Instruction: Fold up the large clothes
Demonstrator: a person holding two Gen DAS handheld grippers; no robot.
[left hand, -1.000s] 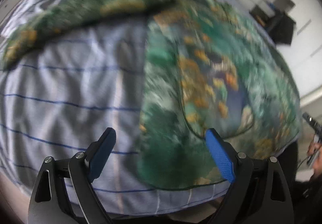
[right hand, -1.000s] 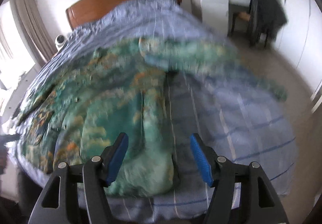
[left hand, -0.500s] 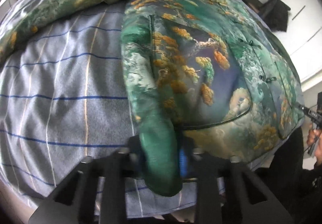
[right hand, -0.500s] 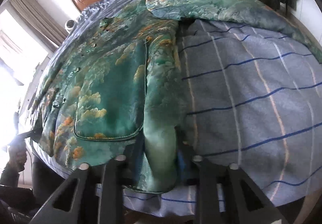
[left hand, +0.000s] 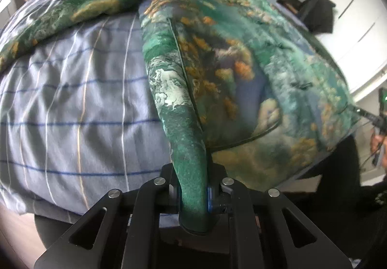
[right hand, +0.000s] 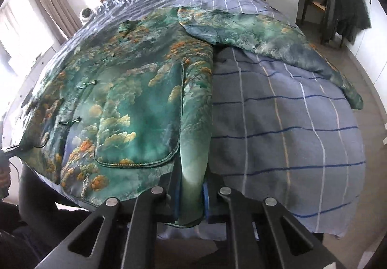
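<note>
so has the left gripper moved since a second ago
Yes. The left gripper has come forward to the jacket's near hem by the striped bed cover, and its jaws have shut on it.

2 close wrist views down across 1 shared jacket (left hand: pixel 241 70) (right hand: pixel 135 104)

Both grips just landed!
Our left gripper (left hand: pixel 193 192) and right gripper (right hand: pixel 191 192), wide apart a second ago, now pinch the jacket (right hand: pixel 145 109) hem.
</note>
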